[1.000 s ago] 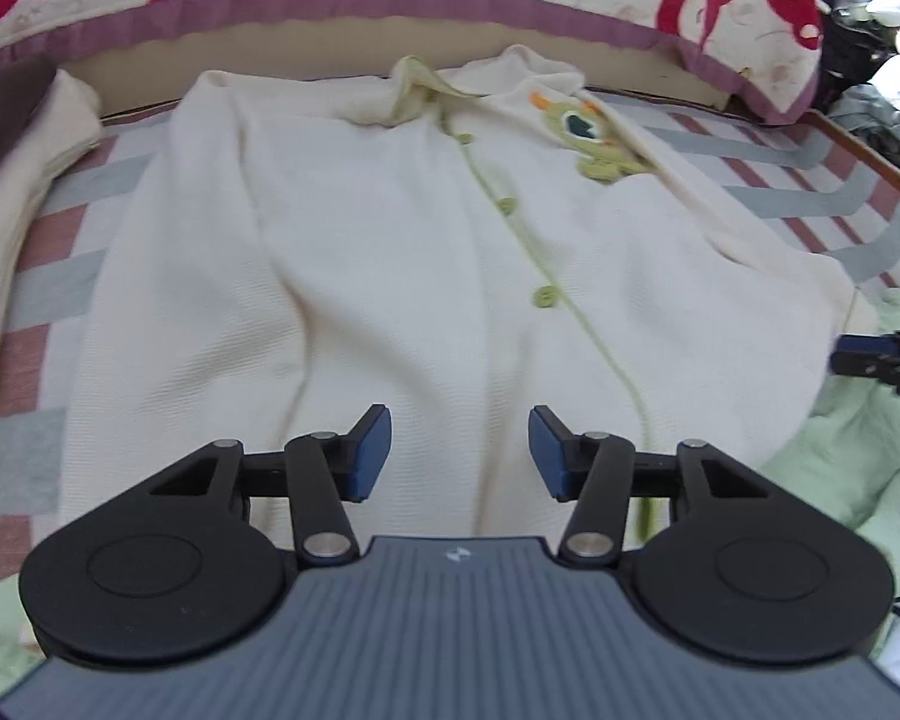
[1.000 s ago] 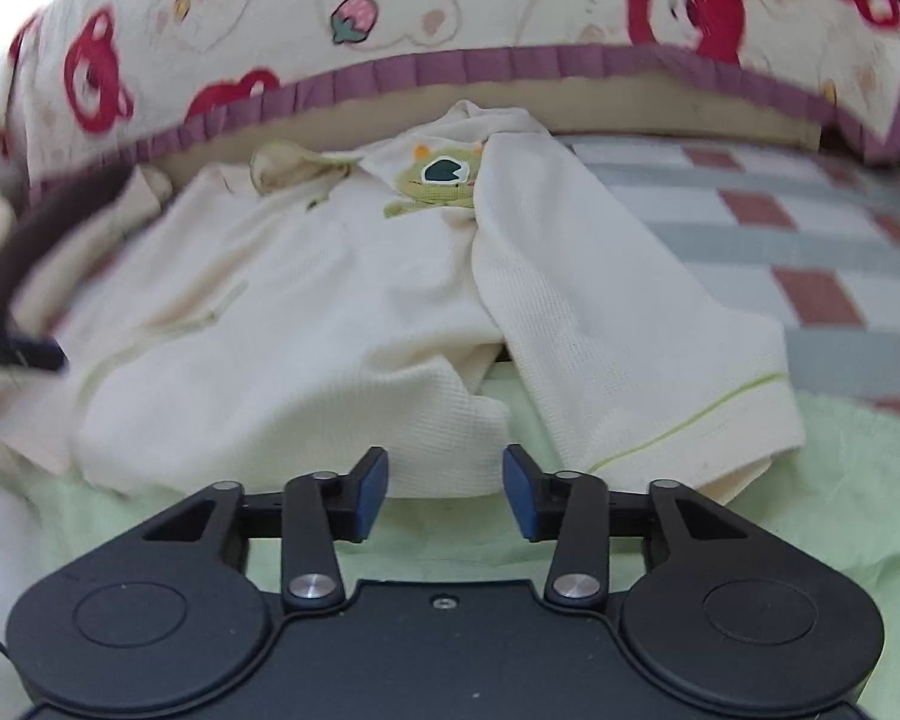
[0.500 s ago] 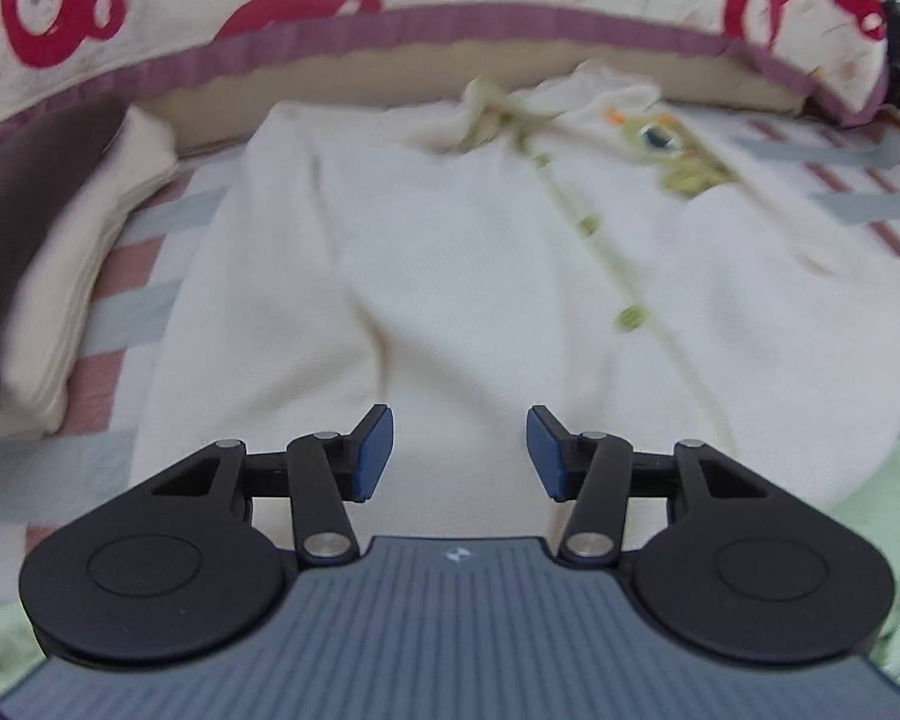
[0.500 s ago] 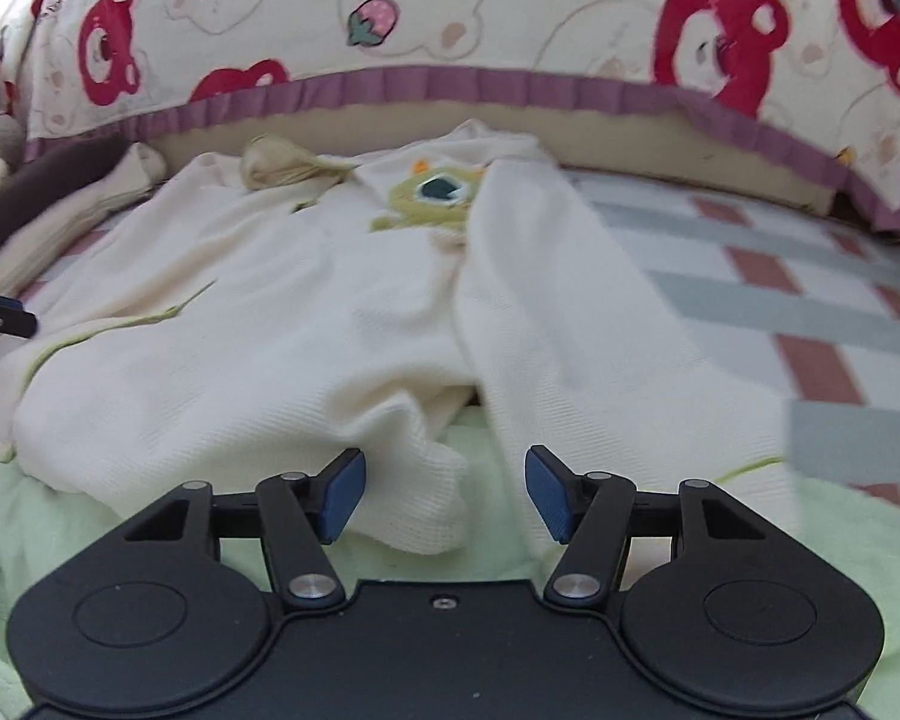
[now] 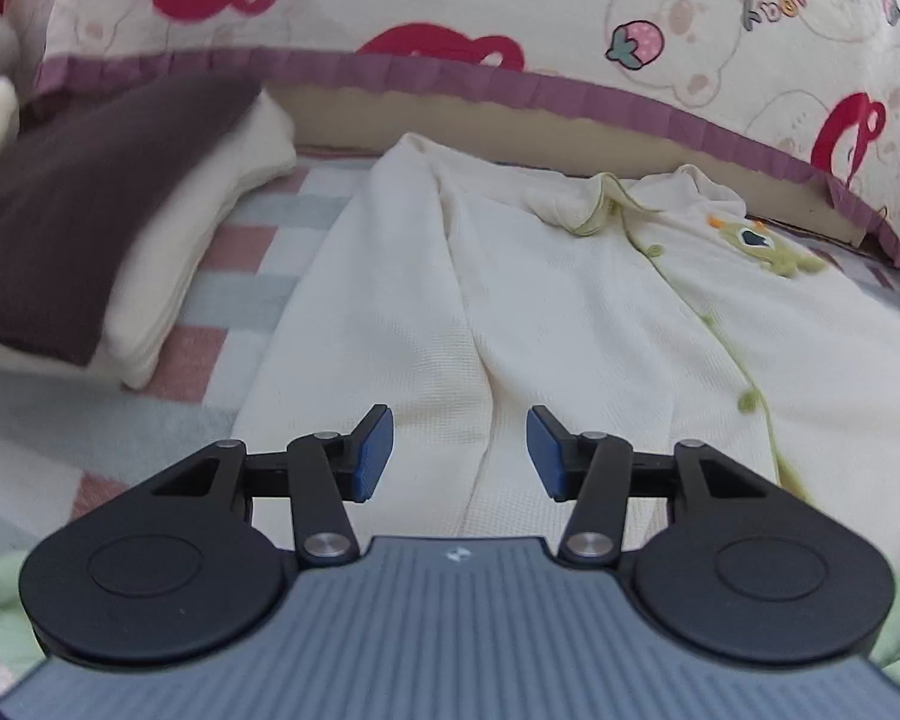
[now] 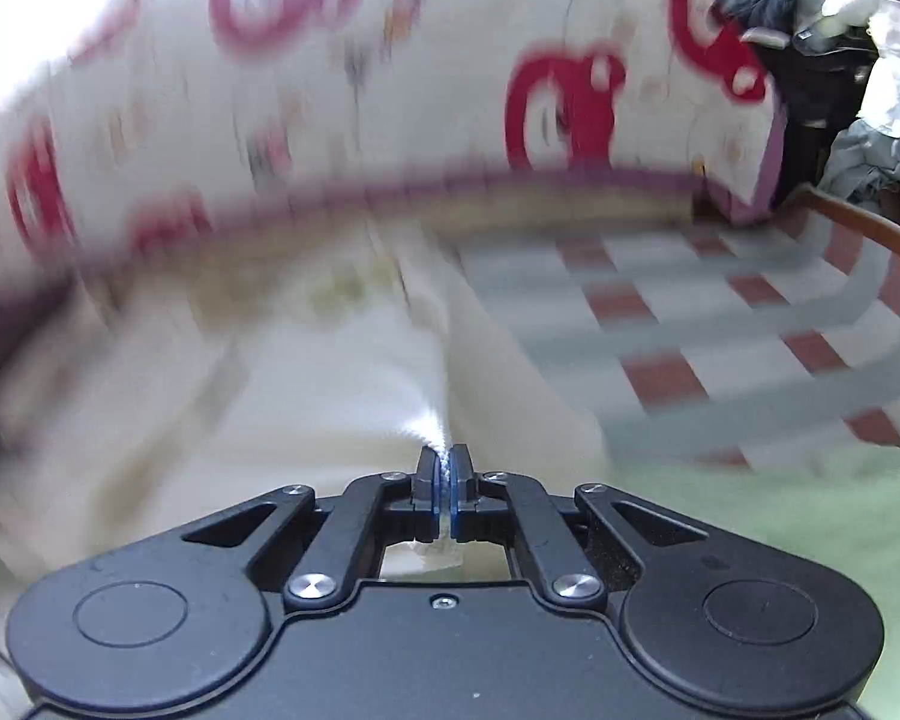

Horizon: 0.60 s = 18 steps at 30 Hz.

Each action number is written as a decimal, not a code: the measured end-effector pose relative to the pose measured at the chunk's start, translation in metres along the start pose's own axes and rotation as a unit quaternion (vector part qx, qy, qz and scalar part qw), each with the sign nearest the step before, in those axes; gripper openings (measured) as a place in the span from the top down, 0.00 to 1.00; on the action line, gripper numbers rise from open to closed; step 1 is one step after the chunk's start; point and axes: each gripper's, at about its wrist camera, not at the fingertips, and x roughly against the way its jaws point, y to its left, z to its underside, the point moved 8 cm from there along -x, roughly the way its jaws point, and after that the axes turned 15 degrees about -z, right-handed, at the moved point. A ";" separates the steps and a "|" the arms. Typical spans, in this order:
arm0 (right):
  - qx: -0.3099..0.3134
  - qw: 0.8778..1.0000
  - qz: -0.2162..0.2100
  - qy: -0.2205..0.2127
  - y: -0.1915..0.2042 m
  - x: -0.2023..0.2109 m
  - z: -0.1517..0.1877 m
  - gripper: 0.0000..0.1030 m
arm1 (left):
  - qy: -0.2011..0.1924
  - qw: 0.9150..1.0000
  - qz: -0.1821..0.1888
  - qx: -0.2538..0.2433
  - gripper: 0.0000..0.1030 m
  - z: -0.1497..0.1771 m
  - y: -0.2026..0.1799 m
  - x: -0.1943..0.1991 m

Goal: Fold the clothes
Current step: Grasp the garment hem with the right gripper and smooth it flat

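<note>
Since the earlier frames, the right gripper has been closed on the edge of the cream garment, where a second ago its jaws stood apart with only green bedding showing beyond them; a thin ridge of cream fabric is now pinched between the blue pads and drawn up taut from the jaws toward the centre of the frame. The right wrist view has also become heavily blurred, so that detail in the cloth cannot be made out. In the left wrist view the scene has been shifted to the right: the garment's green monster patch is now seen at the right of the frame, and the folded pile of dark brown and cream cloth has come fully into the left.

The left gripper is held with its jaws apart, nothing between them, above the lower part of the cream garment. The garment is spread flat across the centre and right of that frame, collar toward the top, with a line of green buttons running down its right half. It lies on a checked sheet of grey, white and pink squares. A bear-print quilt with a purple frill fills the top of the frame. Green bedding is seen at the lower right of the right wrist view.
</note>
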 end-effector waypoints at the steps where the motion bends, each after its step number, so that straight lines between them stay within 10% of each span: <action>1: 0.008 0.999 0.012 0.033 -0.001 -0.012 0.013 0.97 | 0.006 1.000 0.003 -0.005 0.53 0.002 -0.002 -0.001; 4: 0.020 0.992 0.075 0.103 -0.002 -0.037 0.033 0.85 | 0.015 1.000 0.008 -0.018 0.52 0.007 -0.007 0.001; 8: -0.007 0.997 0.052 0.050 0.019 -0.032 0.006 0.78 | 0.028 0.999 -0.022 -0.009 0.49 0.012 0.004 -0.003; 12: -0.012 0.997 -0.077 0.019 0.065 -0.040 -0.024 0.62 | 0.069 0.997 -0.015 -0.018 0.40 0.022 -0.001 -0.017; 17: -0.039 0.961 -0.256 0.095 0.143 -0.096 -0.017 0.59 | 0.080 0.993 -0.065 -0.062 0.41 0.035 -0.006 -0.030; 18: -0.035 0.955 -0.271 0.115 0.158 -0.107 -0.015 0.59 | 0.067 0.993 -0.067 -0.065 0.65 0.032 -0.006 -0.028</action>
